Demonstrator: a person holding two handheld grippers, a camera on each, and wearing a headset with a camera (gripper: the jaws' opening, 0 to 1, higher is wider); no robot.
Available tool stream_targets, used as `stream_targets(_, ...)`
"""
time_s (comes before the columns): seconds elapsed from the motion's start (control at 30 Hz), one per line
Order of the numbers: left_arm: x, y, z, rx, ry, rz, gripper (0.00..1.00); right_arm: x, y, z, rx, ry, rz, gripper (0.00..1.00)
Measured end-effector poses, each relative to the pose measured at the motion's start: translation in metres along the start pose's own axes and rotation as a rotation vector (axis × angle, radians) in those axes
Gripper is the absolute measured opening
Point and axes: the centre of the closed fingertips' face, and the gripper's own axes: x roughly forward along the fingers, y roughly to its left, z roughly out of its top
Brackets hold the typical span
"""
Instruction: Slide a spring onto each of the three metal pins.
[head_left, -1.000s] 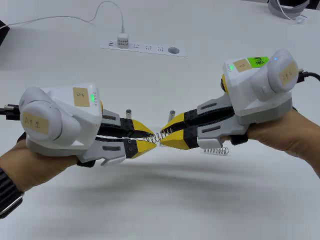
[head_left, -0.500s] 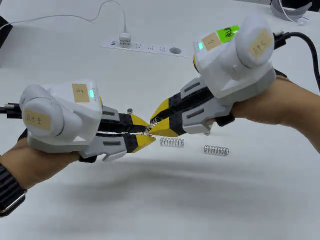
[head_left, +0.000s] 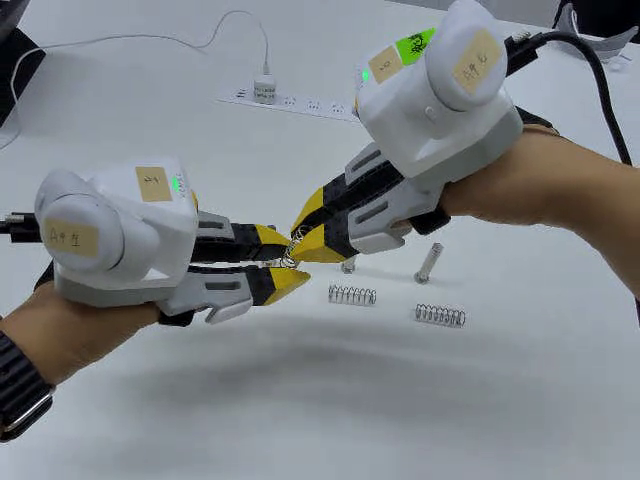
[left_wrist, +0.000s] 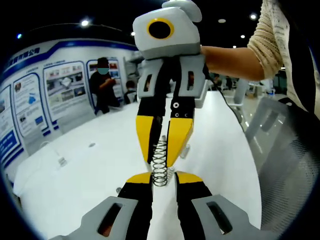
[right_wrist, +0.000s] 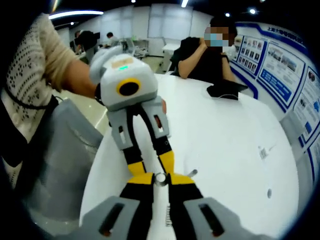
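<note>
A small steel spring (head_left: 291, 250) hangs in the air between the two gripper noses. My right gripper (head_left: 300, 238) comes down from the upper right and is shut on it; in the left gripper view the spring (left_wrist: 160, 162) runs straight along the right gripper (left_wrist: 164, 147). My left gripper (head_left: 295, 260) points right from the left, its jaws slightly apart around the spring's lower end. Two loose springs (head_left: 352, 295) (head_left: 440, 316) lie on the white table. One upright metal pin (head_left: 428, 262) stands behind them, and another pin (head_left: 348, 265) is partly hidden under the right gripper.
A white power strip (head_left: 290, 100) with a plugged charger (head_left: 265, 90) and its cable lies at the back of the table. A thick black cable (head_left: 590, 70) trails from the right gripper. A seated person (right_wrist: 210, 55) is at the table's far end.
The right gripper has risen and tilted steeply, nose down toward the left gripper's tips, taking the spring with it. Two pins behind it are uncovered. The left gripper has barely moved.
</note>
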Motion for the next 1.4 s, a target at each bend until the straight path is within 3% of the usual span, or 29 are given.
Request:
stream_targets(0.23,-0.010,0.010,-0.006,-0.032,-0.002,0.056,0.28,0.000,-0.010,0.003,0.000,0.006,-0.012,0.12)
stream_targets(0.4,-0.021,0.018,-0.017,-0.071,0.001,0.110,0.37,-0.003,-0.020,0.006,0.006,0.012,-0.034,0.12)
stream_targets(0.73,-0.029,0.023,-0.029,-0.108,0.006,0.169,0.52,0.001,-0.044,0.005,0.016,0.049,-0.059,0.12)
stream_targets(1.17,-0.028,0.021,-0.037,-0.120,0.027,0.170,0.60,0.026,-0.065,-0.009,0.027,0.125,-0.050,0.12)
stream_targets(1.4,-0.027,0.020,-0.038,-0.121,0.030,0.172,0.61,0.033,-0.062,-0.006,0.029,0.139,-0.035,0.12)
